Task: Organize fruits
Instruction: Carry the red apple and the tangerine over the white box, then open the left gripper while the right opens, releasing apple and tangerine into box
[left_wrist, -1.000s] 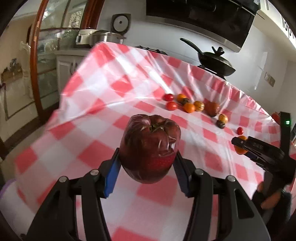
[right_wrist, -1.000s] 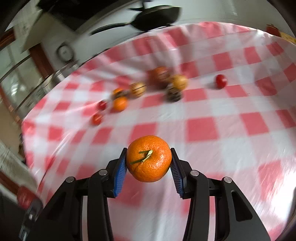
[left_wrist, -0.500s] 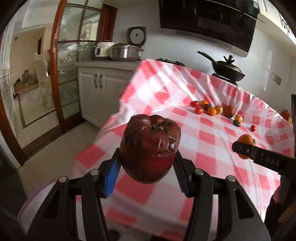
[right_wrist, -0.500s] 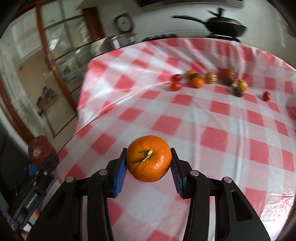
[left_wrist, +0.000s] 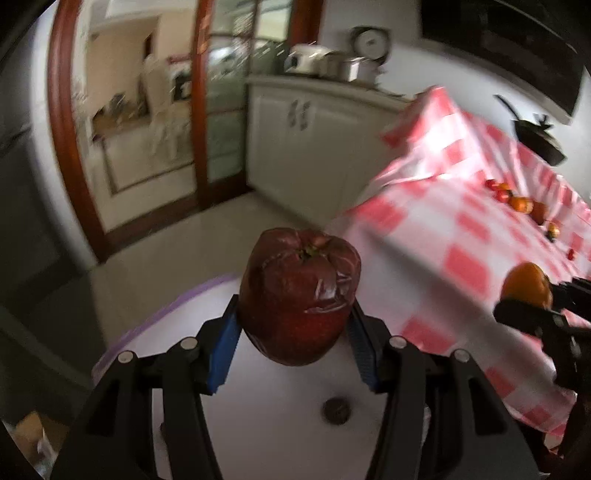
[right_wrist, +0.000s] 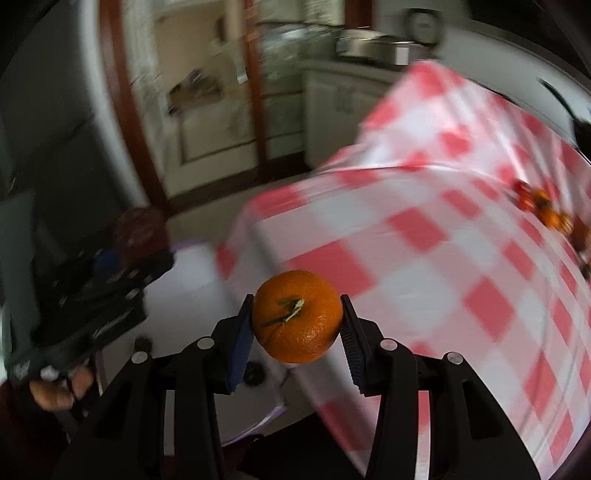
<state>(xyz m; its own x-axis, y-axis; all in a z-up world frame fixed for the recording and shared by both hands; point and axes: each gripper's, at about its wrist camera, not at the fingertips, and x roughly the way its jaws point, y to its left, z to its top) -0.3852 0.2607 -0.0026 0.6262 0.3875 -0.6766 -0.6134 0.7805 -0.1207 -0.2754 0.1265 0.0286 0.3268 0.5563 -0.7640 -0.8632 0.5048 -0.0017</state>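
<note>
My left gripper (left_wrist: 293, 332) is shut on a dark red apple (left_wrist: 299, 295) and holds it above a white round container with a purple rim (left_wrist: 155, 314). My right gripper (right_wrist: 297, 332) is shut on an orange mandarin (right_wrist: 297, 315), held at the table's left edge above the same white container (right_wrist: 181, 288). The mandarin also shows at the right of the left wrist view (left_wrist: 526, 286). The apple shows dimly at the left of the right wrist view (right_wrist: 138, 232). Several small fruits (left_wrist: 521, 203) lie in a row far back on the red-checked tablecloth (left_wrist: 443, 229).
The white container holds one small dark round thing (left_wrist: 336, 410) on its bottom. White cabinets (left_wrist: 295, 133) and a wooden-framed glass door (left_wrist: 199, 110) stand beyond the floor. A black pan (left_wrist: 535, 136) sits behind the table.
Both grippers swung left off the table with their fruit and now hang over the white container beside the table's edge. The views are motion-blurred.
</note>
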